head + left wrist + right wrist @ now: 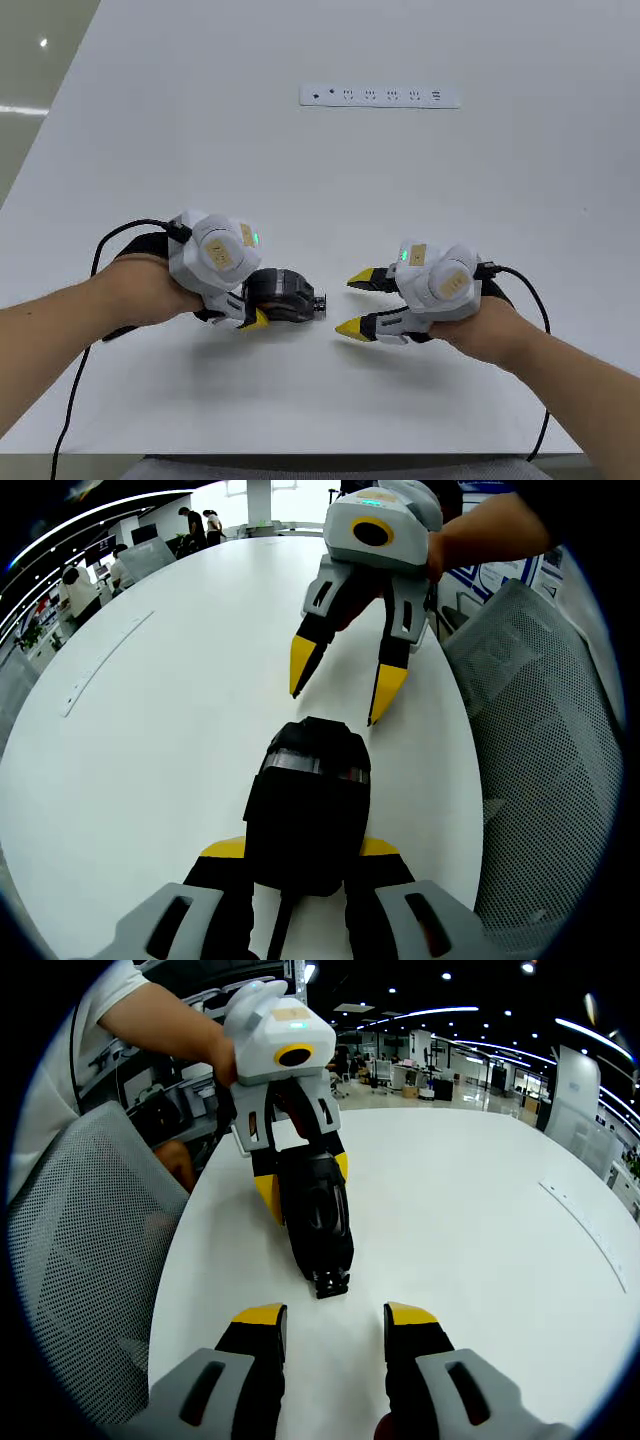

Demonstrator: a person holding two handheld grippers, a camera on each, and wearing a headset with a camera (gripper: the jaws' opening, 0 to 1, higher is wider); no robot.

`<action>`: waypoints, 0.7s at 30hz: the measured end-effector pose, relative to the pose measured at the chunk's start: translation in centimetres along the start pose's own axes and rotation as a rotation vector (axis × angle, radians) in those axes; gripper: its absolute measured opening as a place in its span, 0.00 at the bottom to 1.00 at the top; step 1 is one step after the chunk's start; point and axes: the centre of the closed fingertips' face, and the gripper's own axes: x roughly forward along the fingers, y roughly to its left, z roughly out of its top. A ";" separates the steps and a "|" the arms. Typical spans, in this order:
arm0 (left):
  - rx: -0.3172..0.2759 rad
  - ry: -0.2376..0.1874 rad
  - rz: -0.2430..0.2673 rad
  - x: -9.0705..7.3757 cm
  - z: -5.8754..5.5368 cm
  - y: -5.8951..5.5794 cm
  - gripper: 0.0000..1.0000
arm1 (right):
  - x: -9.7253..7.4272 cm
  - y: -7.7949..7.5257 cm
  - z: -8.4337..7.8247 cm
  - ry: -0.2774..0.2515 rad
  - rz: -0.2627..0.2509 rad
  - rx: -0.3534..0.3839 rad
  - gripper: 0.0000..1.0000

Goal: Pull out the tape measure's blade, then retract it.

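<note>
Left hand-held gripper (pixel 303 848) pinches the tape measure (pixel 308 810) across its black case, with one yellow-tipped jaw on each side. The case sticks out forward past the tips. In the head view this gripper sits at the near left of the white counter (pixel 450 180), held by the person's left hand (pixel 150 290), and the tape measure's mouth points right. The blade's end hook (pixel 318 300) sits right at the case mouth, and the right gripper view shows it as a small dark tab at the low front of the case. The tape measure is down close to the counter with its shadow right under it, but I cannot tell if it touches. Right hand-held gripper (pixel 350 304) faces it from the right, jaws spread with only bare counter between the yellow tips. It is near the hook but apart from it, with a gap of counter between. The person's right hand (pixel 490 330) wraps the back of it. Green lights glow on top of both gripper bodies. A black cable (pixel 75 400) runs from the left gripper off the near counter edge, and another loops behind the right hand. A white power strip (pixel 380 96) lies flat, well apart at the far side of the counter. A grey mesh chair back (pixel 540 730) shows beside the counter in the left gripper view.
</note>
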 end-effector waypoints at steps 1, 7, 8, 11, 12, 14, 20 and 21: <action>0.000 0.000 0.000 0.0 0.0 0.0 0.32 | 0.1 0.0 0.0 -0.001 0.001 -0.001 0.35; 0.000 0.002 0.002 0.0 0.0 0.1 0.32 | 0.9 0.0 0.6 -0.013 0.011 -0.011 0.31; 0.000 0.002 0.002 0.1 -0.1 0.1 0.32 | 1.0 0.0 0.6 -0.013 0.012 -0.016 0.30; -0.003 0.002 0.001 0.1 -0.2 0.2 0.32 | 1.4 0.0 0.8 -0.023 0.018 -0.008 0.28; -0.002 0.002 0.002 0.1 -0.2 0.2 0.32 | 1.6 0.0 0.8 -0.021 0.020 -0.010 0.27; 0.000 0.005 0.002 0.1 -0.2 0.2 0.32 | 1.9 0.2 0.8 -0.022 0.026 -0.014 0.26; -0.001 0.006 0.001 0.1 -0.2 0.2 0.32 | 2.3 0.2 0.9 -0.022 0.029 -0.028 0.22; -0.001 0.007 0.000 0.1 -0.2 0.2 0.32 | 2.4 0.2 0.9 -0.023 0.029 -0.031 0.22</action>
